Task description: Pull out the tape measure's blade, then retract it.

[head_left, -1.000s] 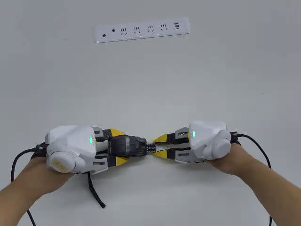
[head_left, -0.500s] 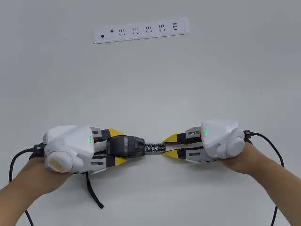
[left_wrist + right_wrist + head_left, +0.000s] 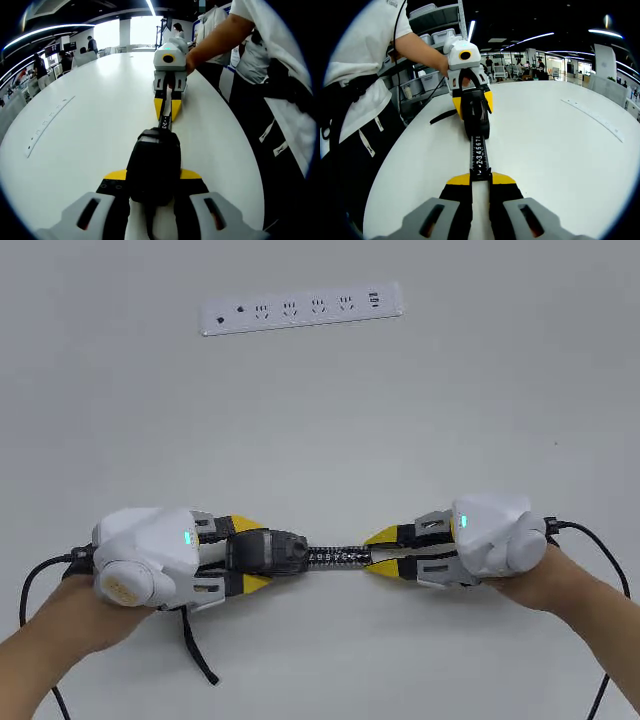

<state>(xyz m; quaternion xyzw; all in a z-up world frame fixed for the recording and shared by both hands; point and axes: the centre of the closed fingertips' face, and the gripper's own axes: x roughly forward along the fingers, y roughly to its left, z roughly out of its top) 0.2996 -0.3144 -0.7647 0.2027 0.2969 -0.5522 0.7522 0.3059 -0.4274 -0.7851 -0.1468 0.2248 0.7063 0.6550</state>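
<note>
Tape measure [image 3: 268, 552] was at the near side of the white table [image 3: 420, 420], its black case clamped in the left gripper [image 3: 251, 553]; the right gripper [image 3: 373, 553] pinched the end of the blade [image 3: 338, 557], a short numbered length showing between them

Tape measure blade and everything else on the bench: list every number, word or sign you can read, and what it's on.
"2 3 4 5 6 7 8": on the blade of the tape measure, right gripper view.
Power strip: markings too small to read.
</note>
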